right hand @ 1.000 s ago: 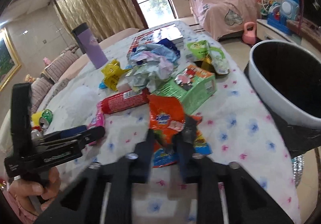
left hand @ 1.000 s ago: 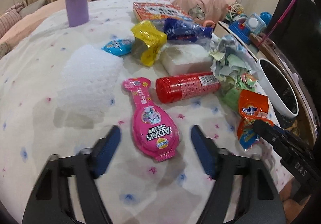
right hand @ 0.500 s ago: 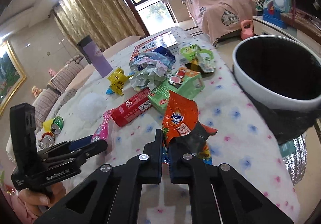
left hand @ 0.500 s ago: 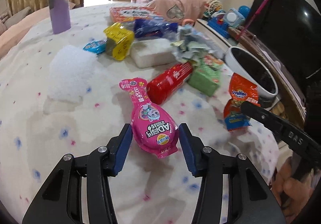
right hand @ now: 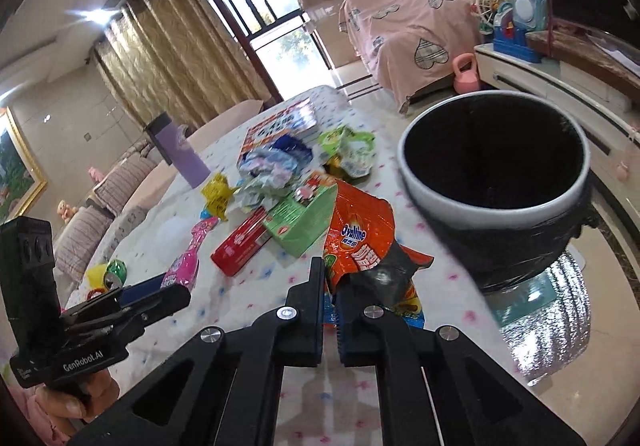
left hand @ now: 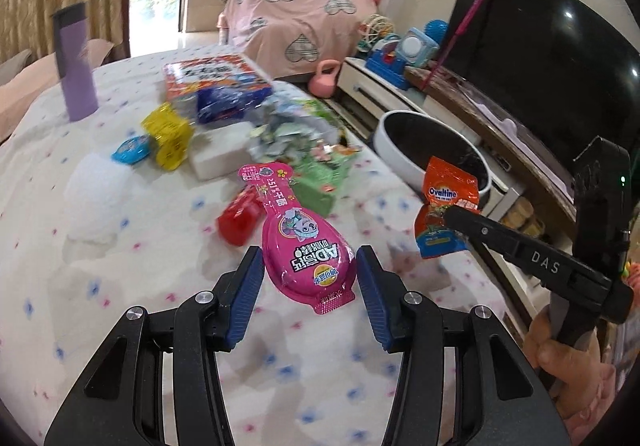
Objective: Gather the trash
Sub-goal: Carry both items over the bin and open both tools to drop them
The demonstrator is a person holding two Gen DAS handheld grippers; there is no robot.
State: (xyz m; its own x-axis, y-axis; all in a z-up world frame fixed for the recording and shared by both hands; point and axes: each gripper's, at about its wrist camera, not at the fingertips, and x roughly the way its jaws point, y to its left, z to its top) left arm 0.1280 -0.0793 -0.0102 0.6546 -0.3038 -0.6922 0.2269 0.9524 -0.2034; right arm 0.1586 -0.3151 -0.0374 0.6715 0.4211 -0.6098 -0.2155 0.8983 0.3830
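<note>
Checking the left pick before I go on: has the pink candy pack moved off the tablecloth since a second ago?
Yes. The pink candy pack is raised between the left gripper fingers, its neck now overlapping the red tube it lay beside.

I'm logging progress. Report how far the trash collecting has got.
Done: nothing visible in the bin. In hand: the right gripper is shut on the Ovaltine wrapper, and the left gripper on the pink package, both lifted. Left: red tube, green box, yellow wrapper, crumpled paper.

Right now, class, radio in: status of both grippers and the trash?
Left gripper shut on pink packet, lifted. Right gripper shut on Ovaltine wrapper. Bin open, path clear.
</note>
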